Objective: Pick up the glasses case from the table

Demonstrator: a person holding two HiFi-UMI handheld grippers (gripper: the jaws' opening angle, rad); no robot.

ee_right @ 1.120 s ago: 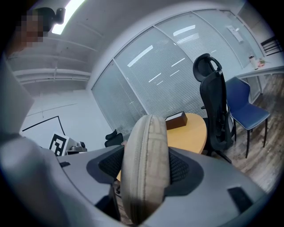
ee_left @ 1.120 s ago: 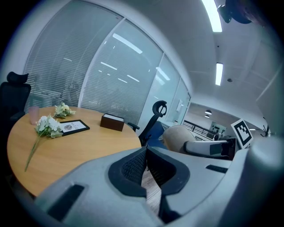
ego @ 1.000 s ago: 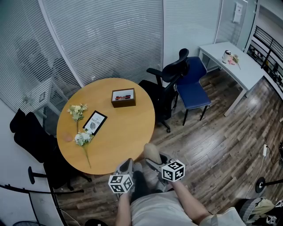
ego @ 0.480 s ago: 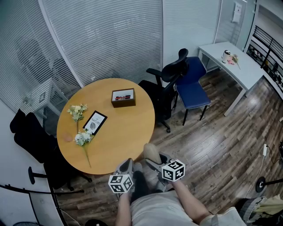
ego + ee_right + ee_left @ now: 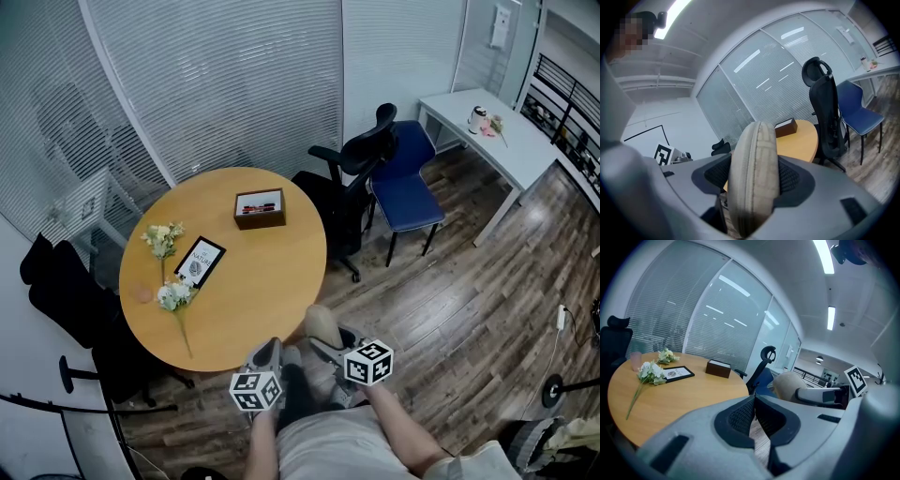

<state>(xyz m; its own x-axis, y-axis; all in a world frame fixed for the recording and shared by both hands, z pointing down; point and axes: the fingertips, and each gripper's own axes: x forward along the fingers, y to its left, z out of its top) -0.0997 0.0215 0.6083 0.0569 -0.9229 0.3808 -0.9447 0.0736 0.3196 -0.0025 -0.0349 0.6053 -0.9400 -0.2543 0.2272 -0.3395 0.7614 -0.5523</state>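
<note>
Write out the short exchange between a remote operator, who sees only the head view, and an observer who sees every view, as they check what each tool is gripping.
Operator: Is the beige oval glasses case actually clamped in the right tool?
Observer: Yes. The right gripper view shows its black mesh pads pressing on both sides of the case, which is held on edge.
Operator: And the left tool?
Observer: The left gripper view shows its pads shut together with nothing between them.

On the table (image 5: pixel 267 314) the box (image 5: pixel 260 208) sits behind, frame (image 5: pixel 201 261) and flowers (image 5: pixel 172 292) left — chair (image 5: pixel 361 161) to its right.
</note>
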